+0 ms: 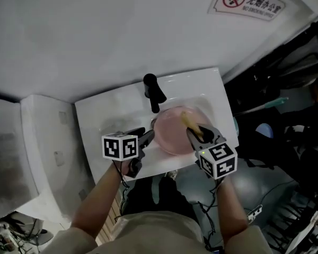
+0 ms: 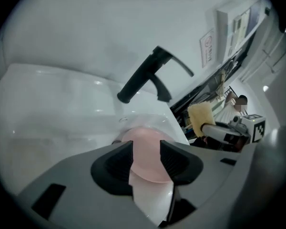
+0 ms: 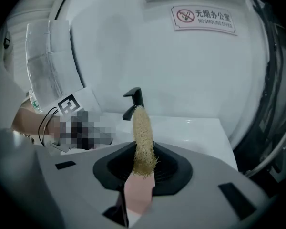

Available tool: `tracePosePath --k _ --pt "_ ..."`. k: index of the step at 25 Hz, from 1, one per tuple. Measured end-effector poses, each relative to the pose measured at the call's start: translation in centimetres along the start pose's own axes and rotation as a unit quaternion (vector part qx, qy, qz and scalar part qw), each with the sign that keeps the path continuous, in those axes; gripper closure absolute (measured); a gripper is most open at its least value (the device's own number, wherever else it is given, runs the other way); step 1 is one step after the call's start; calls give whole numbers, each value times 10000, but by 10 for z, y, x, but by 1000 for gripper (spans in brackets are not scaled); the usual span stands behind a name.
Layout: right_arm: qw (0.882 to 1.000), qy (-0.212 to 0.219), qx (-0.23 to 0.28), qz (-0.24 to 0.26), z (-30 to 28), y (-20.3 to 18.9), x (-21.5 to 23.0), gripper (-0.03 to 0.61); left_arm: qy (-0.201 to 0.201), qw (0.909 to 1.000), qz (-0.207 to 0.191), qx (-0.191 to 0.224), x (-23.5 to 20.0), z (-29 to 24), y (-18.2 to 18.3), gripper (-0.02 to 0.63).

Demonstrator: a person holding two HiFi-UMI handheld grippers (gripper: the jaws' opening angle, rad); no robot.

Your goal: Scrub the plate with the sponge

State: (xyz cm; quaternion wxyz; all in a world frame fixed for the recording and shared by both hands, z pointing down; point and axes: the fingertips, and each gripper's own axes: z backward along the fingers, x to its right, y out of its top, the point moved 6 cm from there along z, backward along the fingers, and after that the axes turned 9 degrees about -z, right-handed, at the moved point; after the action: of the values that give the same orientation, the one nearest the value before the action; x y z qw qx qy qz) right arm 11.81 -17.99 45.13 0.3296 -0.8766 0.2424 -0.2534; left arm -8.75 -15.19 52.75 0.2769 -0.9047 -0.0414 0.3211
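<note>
A pink plate (image 1: 172,131) lies in the basin of a white sink (image 1: 106,115), below the black faucet (image 1: 153,91). My left gripper (image 1: 147,137) is at the plate's left rim, jaws open. In the left gripper view the plate (image 2: 145,151) shows in the gap between the left gripper's (image 2: 147,162) fingers, and no pad presses on it. My right gripper (image 1: 199,132) is shut on a yellow fibrous sponge (image 1: 190,121) over the plate's right side. In the right gripper view the sponge (image 3: 143,137) stands upright out of the right gripper (image 3: 144,168), with the plate (image 3: 138,192) below.
The sink stands against a white wall with a no-smoking sign (image 1: 249,1). A white unit (image 1: 42,142) stands to the left of the sink. Dark cluttered furniture (image 1: 286,120) fills the right side. The faucet (image 2: 148,75) reaches over the basin.
</note>
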Motion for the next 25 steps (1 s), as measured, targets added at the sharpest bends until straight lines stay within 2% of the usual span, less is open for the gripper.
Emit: tracePosePath --k 6,14,18,22,25 --pt "9985 159 -505 119 -47 -22 8 489 -227 9955 767 -514 -33 -46 -35 417" --pt "9908 367 -1237 408 -90 -47 12 489 -514 9820 1505 -1017 -55 -86 -69 417" --pt "9822 517 -1699 614 -110 -63 12 489 -631 9753 1753 -1190 -56 -101 -80 446" --pt "9698 708 -2161 880 -128 -77 7 489 -549 9723 1852 -1315 -56 -106 -85 536" --pt "9571 826 -2535 1135 -141 -89 3 489 -477 9716 1913 -1306 -56 -107 -84 544"
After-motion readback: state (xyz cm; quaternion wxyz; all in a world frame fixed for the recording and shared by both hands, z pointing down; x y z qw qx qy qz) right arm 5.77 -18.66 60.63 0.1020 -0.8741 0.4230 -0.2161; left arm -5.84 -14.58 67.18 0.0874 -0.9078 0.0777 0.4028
